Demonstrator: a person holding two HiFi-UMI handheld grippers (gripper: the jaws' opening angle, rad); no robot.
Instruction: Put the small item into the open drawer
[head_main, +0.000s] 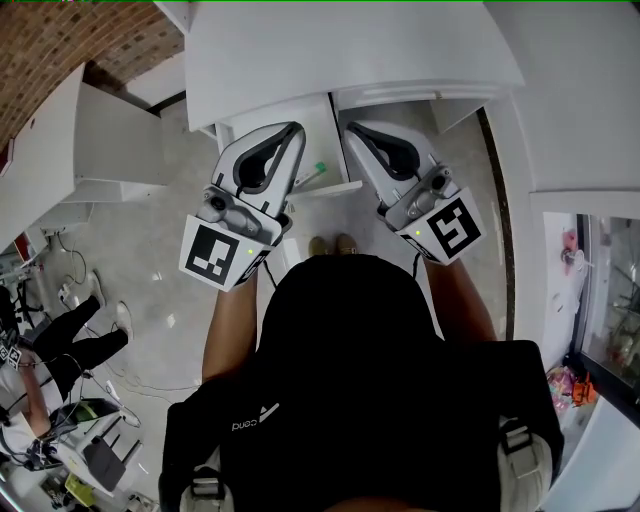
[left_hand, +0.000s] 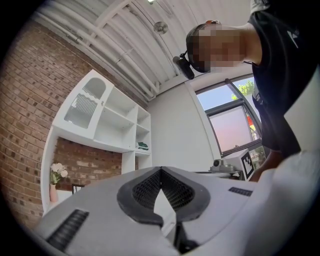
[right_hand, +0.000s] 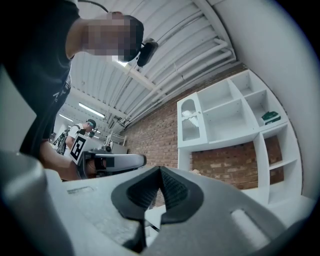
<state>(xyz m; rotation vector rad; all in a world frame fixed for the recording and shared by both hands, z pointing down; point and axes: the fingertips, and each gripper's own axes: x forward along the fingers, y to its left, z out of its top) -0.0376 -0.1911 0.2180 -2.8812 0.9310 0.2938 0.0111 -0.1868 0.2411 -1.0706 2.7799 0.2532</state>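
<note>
The small item (head_main: 318, 169) lies in the open drawer (head_main: 322, 115) between the left gripper (head_main: 293, 130) and right gripper (head_main: 354, 130), both closed, empty.

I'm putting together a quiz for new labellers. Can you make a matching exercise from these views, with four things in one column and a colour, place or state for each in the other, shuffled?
Things:
1. left gripper
2. small item
3. shelf unit
4. flowers

Descriptions:
a. white, set against a brick wall
b. standing in a pink vase
c. jaws together, nothing between them
d. green at one end

Pairs: 1-c, 2-d, 3-a, 4-b
</note>
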